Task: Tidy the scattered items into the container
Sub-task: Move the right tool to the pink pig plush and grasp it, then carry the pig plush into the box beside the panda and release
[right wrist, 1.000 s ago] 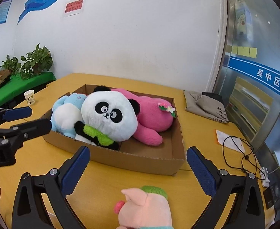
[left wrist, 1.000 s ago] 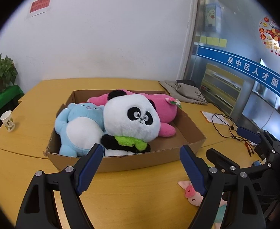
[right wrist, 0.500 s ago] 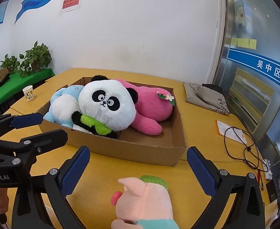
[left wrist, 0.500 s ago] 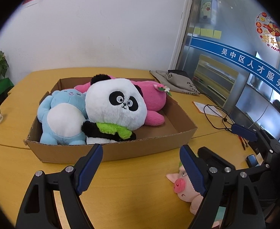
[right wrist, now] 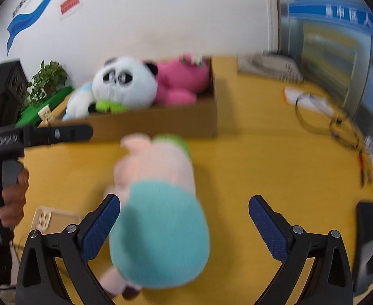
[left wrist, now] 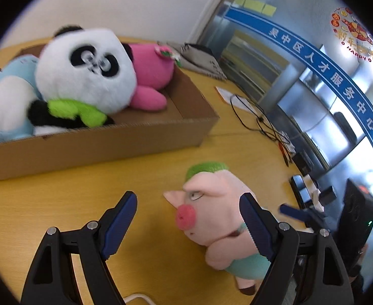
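Pink pig plush lying on the yellow table, outside the box, between two wide-open grippers.

The pig plush (left wrist: 212, 211) lies on the table (left wrist: 59, 216) in front of the cardboard box (left wrist: 97, 139), which holds a panda (left wrist: 84, 68), a pink plush (left wrist: 151, 68) and a blue plush (left wrist: 3, 101). The left gripper (left wrist: 187, 218) is spread wide beside the pig's snout; the right gripper (right wrist: 184, 218) is spread wide around its teal-clad body (right wrist: 161, 236), jaws not closed on it.
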The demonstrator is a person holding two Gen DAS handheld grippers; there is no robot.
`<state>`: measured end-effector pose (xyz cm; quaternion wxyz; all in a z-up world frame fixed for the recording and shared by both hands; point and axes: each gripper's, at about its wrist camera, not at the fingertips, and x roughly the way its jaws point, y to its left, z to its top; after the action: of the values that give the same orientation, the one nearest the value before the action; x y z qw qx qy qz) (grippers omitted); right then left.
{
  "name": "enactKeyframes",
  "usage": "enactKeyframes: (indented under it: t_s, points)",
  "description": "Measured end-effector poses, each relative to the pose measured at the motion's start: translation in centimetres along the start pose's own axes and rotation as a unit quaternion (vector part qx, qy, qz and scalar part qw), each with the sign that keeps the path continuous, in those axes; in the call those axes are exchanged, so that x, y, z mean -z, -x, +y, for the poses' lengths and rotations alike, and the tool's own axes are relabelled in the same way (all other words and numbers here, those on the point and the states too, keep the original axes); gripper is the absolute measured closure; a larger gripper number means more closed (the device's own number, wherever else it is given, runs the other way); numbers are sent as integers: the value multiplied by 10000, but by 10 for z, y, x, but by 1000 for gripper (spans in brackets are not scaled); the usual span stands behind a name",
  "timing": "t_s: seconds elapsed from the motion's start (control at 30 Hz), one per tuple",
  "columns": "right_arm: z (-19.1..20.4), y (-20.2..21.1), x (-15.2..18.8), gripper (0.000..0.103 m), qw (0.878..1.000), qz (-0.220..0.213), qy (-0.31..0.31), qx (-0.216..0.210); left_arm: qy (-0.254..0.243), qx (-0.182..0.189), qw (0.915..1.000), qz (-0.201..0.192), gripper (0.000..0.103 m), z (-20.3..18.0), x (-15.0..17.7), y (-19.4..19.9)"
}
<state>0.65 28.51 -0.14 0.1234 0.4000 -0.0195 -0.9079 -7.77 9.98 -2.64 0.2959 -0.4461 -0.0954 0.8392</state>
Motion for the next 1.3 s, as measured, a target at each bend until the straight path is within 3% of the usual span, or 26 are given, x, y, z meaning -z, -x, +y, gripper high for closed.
enactKeyframes:
  t_s: [0.1, 0.2, 0.23, 0.43, 0.63, 0.77, 0.93, 1.1, 1.3]
  points:
    - [-5, -13, 17, 0, 9954, 232, -419, -827, 162, 182, 9992, 311, 20, 3, 0, -22]
    - [8, -22, 24, 3, 9924, 373, -309, -1128, 396, 405, 9972, 484, 20, 9, 1, -38]
    - [15, -23, 25, 9, 9921, 388, -248, -1167, 504, 513, 9963, 475, 20, 13, 2, -40]
    - [33, -23, 31, 12, 9944, 324, 165, -988, 643, 987, 9912, 605, 21, 14, 8, -49]
    - [44, -16, 32, 20, 9946, 222, 346, -957, -29, 644, 9963, 560, 33, -15, 2, -38]
    - [44, -6, 22, 23, 9939, -115, 258, -1070, -279, 598, 9975, 242, 35, -25, -19, -12]
    - [57, 19, -23, 24, 9884, -868, 647, -1064, -851, 292, 9949, -451, 36, -47, -77, 41]
    - [73, 43, -96, 24, 9722, -1750, 1166, -1026, -1428, -67, 9825, -1192, 36, -68, -147, 93]
    - [69, 29, -172, 24, 9577, -2241, 1323, -1230, -1271, -454, 9791, -1521, 36, -49, -201, 80]
